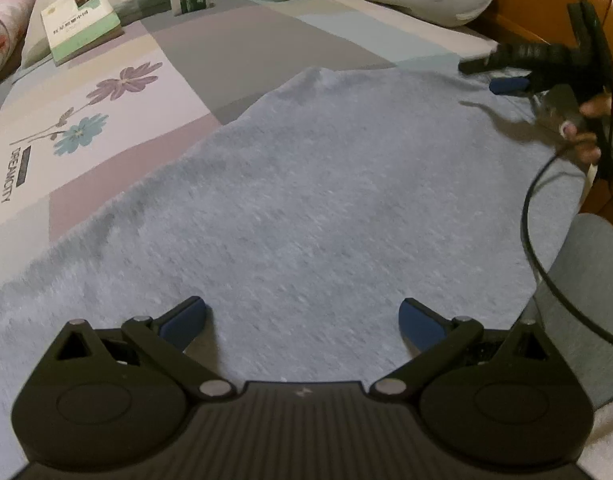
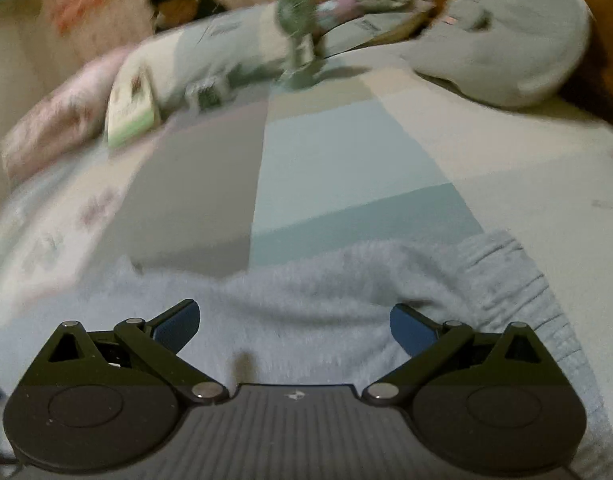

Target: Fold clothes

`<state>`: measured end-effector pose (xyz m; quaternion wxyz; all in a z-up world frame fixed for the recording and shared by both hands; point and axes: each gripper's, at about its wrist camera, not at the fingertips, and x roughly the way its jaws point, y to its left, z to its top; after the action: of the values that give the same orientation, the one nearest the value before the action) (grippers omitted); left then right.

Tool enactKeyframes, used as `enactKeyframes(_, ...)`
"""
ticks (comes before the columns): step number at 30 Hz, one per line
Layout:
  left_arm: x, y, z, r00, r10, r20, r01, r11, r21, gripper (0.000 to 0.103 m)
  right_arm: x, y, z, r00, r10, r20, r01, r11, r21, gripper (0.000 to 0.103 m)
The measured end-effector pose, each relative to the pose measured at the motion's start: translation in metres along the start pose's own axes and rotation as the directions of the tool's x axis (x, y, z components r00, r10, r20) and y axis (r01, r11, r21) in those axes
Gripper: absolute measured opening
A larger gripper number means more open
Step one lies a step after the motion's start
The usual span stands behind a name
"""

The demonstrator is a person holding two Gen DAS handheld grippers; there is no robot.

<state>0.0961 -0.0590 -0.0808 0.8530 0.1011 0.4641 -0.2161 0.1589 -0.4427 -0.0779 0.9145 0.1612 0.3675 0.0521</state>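
Fleecy pale-blue garment lies spread flat on the patchwork bedcover. It looks soft, light and limp, so I think an edge is best to grip: the gathered ribbed hem at 2 o'clock. The left gripper hovers low over the cloth, fingers apart; the right gripper too, at the far edge.

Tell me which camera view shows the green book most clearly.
The left wrist view: the green book lies sharp against a pillow, its cover print visible. The right wrist view shows the same book only as a blurred green and white shape.
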Motion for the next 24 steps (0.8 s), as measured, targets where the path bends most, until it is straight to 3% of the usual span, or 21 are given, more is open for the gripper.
enactKeyframes(1, -0.001, 0.001, 0.001, 1.0, -0.002, 0.002, 0.002, 1.0, -0.002, 0.102, -0.004, -0.004, 0.004, 1.0, 0.014, 0.003, -0.014, 0.999, 0.048, 0.103)
enactKeyframes(12, -0.001, 0.005, 0.002, 1.0, -0.021, 0.022, 0.021, 1.0, -0.023, 0.102, 0.042, 0.056, 0.009, 0.992, 0.058, -0.111, -0.062, 0.997, -0.037, 0.103)
enactKeyframes(14, 0.001, 0.008, 0.0, 0.999, -0.033, 0.032, 0.034, 0.999, -0.033, 0.102, 0.051, 0.055, 0.011, 0.996, 0.042, -0.084, -0.045, 0.999, -0.024, 0.103)
enactKeyframes(18, -0.014, 0.016, 0.003, 0.997, -0.059, 0.045, 0.061, 0.997, -0.052, 0.102, 0.016, 0.07, 0.012, 0.998, 0.029, -0.061, -0.031, 0.999, -0.04, 0.103)
enactKeyframes(24, -0.042, 0.051, 0.012, 0.996, 0.005, 0.088, 0.001, 0.998, -0.06, 0.102, -0.037, 0.121, -0.026, 0.994, -0.03, -0.103, 0.008, 0.978, -0.209, 0.103)
